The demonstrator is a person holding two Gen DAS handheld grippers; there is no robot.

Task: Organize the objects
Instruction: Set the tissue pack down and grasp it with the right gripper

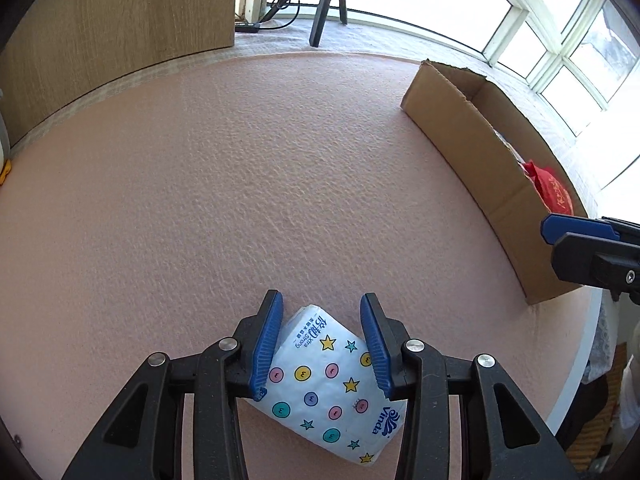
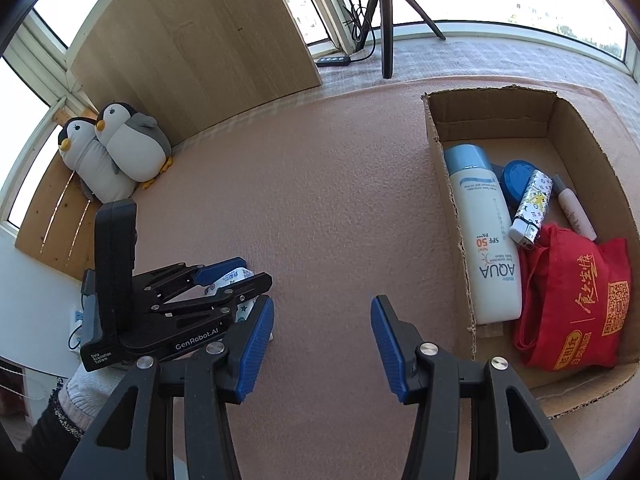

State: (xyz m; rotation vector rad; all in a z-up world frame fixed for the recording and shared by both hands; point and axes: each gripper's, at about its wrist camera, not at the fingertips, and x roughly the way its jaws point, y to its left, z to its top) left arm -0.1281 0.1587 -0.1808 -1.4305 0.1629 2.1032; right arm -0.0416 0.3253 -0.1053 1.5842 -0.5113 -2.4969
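1. The tissue pack (image 1: 332,384), white with coloured dots and stars, sits between the blue pads of my left gripper (image 1: 322,344); both pads press its sides, so I read that claw as clamped on it, above the pink mat (image 1: 240,184).
2. From the right wrist view I see the left gripper (image 2: 230,280) off to the left, tilted downward, with a bit of the tissue pack (image 2: 240,276) showing between its fingers and a hand in a white glove (image 2: 86,392) behind it.
3. My right gripper (image 2: 322,340) hangs over bare mat with its jaws apart and nothing between them.
4. The cardboard box (image 2: 448,216) stands on the mat to the right, well apart from the pack. Inside it lie a white sunscreen bottle (image 2: 486,240) with a blue cap, a blue round jar (image 2: 518,178), a small patterned lighter-shaped item (image 2: 532,210), a slim white tube (image 2: 574,212) and a red cloth bag (image 2: 576,300).
5. Two plush penguins (image 2: 116,148) lean against the wooden board (image 2: 192,40) at the mat's far left corner.
6. A tripod (image 2: 386,12) stands on the sill beyond the mat.
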